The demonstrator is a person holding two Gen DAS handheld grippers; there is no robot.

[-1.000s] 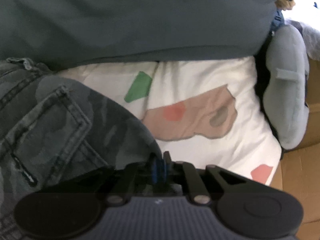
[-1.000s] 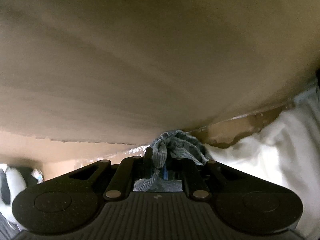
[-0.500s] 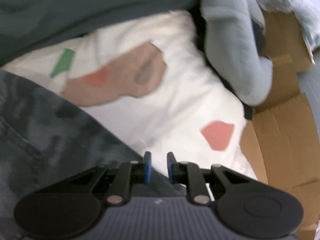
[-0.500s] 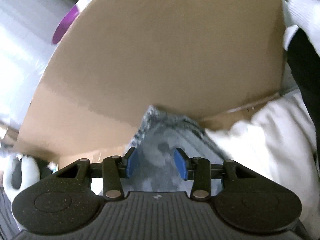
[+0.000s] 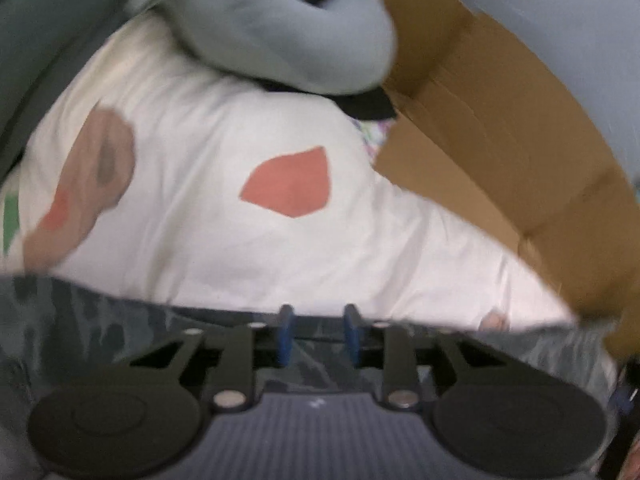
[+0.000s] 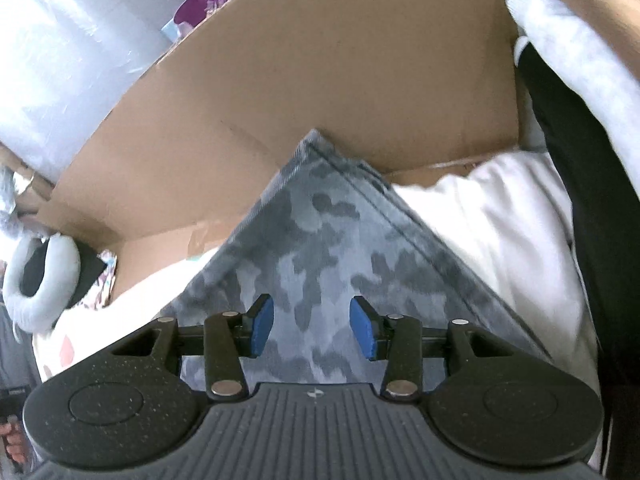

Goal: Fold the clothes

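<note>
White bedding printed with coral and tan patches covers the bed and carries the work, hemmed in by brown cardboard. On the left, the left gripper hangs over the near edge of the camouflage-print jeans; its fingers are opening, a modest gap between the blue pads, with cloth showing behind but nothing pinched. A grey plush cushion crowds the far side. On the right, the right gripper hovers above a laid-out jeans leg whose corner points at the cardboard wall; its fingers are opening too, set fairly wide, gripping nothing. The jeans lie flat, probably just set down after a fold. Free bedding remains to the right of the leg.
</note>
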